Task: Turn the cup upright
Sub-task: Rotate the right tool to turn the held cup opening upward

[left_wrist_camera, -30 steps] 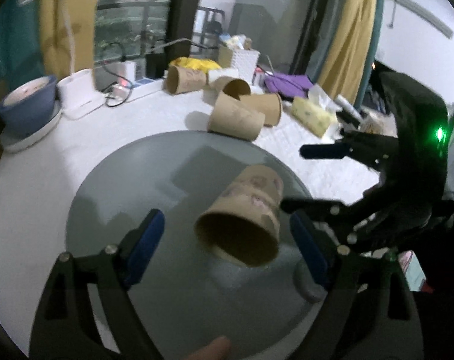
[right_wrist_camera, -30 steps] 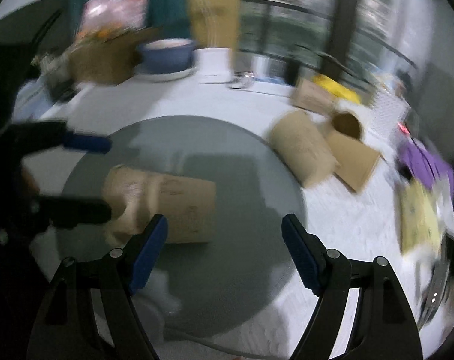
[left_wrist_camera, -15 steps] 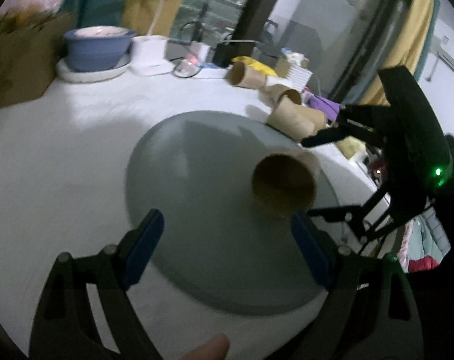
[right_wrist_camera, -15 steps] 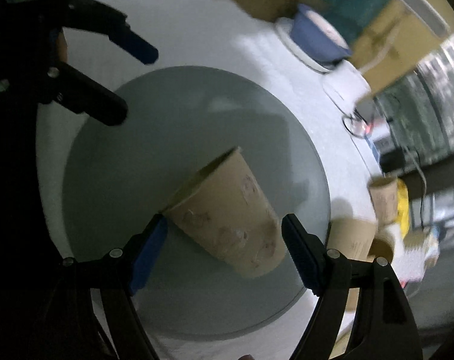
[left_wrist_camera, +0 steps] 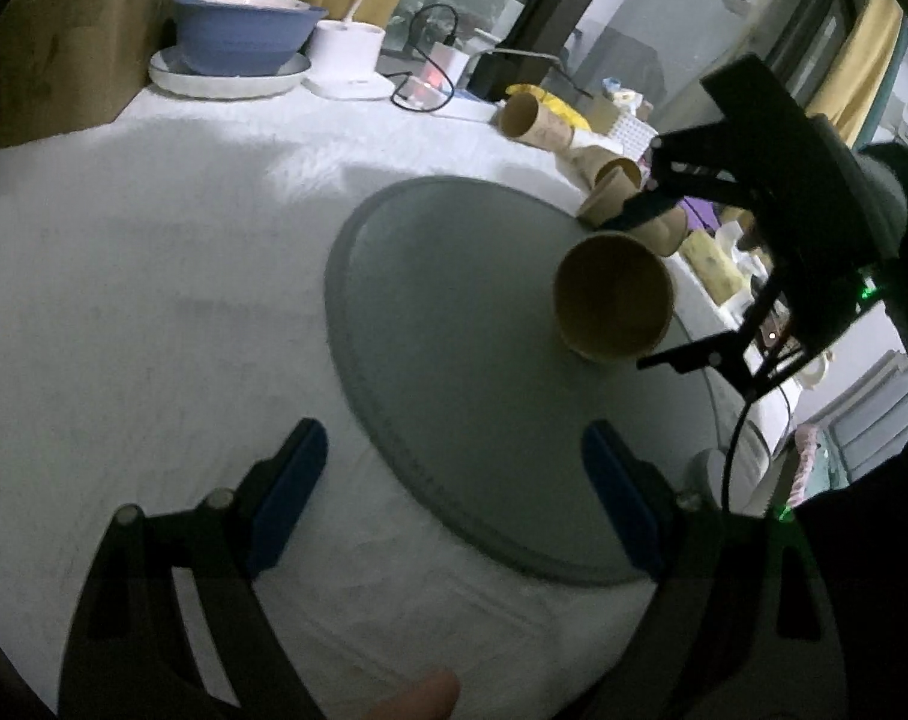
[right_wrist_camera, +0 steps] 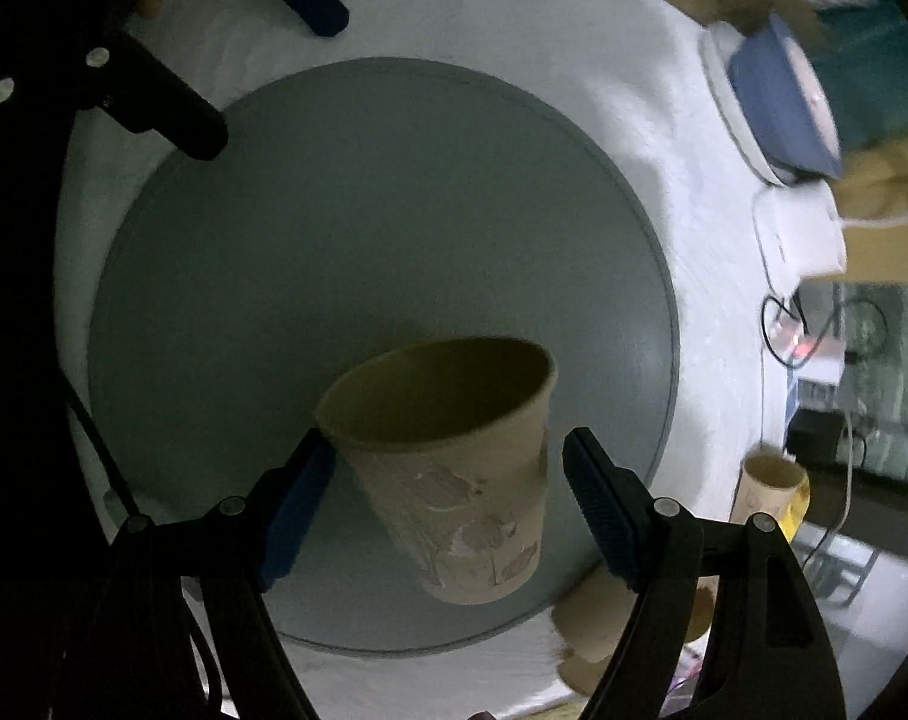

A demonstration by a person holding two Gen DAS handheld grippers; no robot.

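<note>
A tan paper cup (right_wrist_camera: 454,468) with a faded leaf print stands on its base on the round grey tray (right_wrist_camera: 273,240), mouth up. My right gripper (right_wrist_camera: 444,504) is open around it; the left pad touches or nearly touches the rim, the right pad stands off. In the left wrist view the cup (left_wrist_camera: 613,303) sits at the tray's (left_wrist_camera: 454,312) far right side between the right gripper's black fingers (left_wrist_camera: 694,354). My left gripper (left_wrist_camera: 447,498) is open and empty, back over the tray's near edge and the white cloth.
Several paper cups (left_wrist_camera: 538,120) lie on their sides beyond the tray. A blue bowl (left_wrist_camera: 243,30) on a white plate, a white lamp base (left_wrist_camera: 348,60), cables and a cardboard box (left_wrist_camera: 51,42) stand at the back. Another cup (right_wrist_camera: 772,486) lies by the tray.
The cup went from lying on its side to standing mouth up on the tray. My right gripper rotated with it. My left gripper drew back and away from the cup.
</note>
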